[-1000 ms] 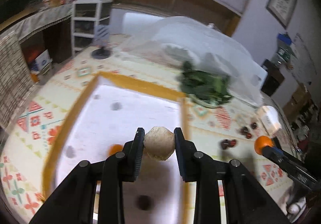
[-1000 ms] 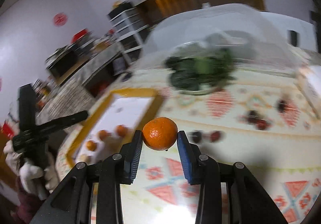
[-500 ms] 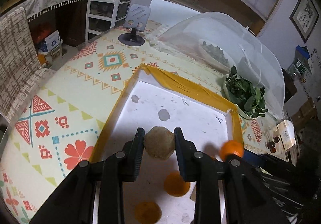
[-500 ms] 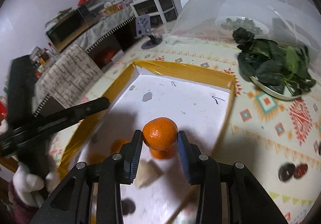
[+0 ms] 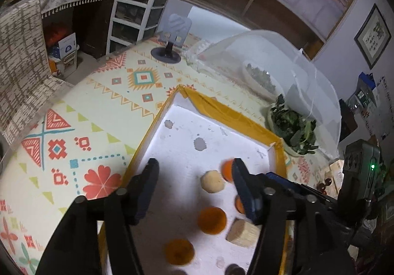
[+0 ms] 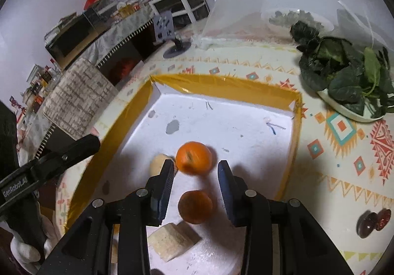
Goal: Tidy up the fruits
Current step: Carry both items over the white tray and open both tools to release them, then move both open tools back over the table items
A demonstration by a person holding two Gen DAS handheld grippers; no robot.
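A white foam tray with a yellow taped rim (image 5: 229,112) (image 6: 221,84) holds the fruit. My left gripper (image 5: 194,164) hovers over it, jaws opening and empty. A round tan fruit (image 5: 212,181) (image 6: 157,164) lies free on the tray floor below it. Two oranges (image 5: 211,220) (image 5: 179,251) rest nearer the camera. My right gripper (image 6: 196,164) is also over the tray, jaws opening. A motion-blurred orange (image 6: 194,158) (image 5: 227,171) sits just past its tips, clear of the pads. Another orange (image 6: 195,206) lies between its fingers on the tray floor.
A tan block (image 6: 172,238) (image 5: 242,232) lies in the tray's near part. A bowl of leafy greens (image 6: 344,85), a clear mesh food cover (image 5: 270,60) and a phone stand (image 5: 170,53) stand beyond the tray. Dark red fruits (image 6: 371,222) lie on the patterned cloth at right.
Both grippers came over the tray. The left jaws spread and the tan fruit dropped onto the tray floor. The right jaws loosened and the orange slipped forward out of them.
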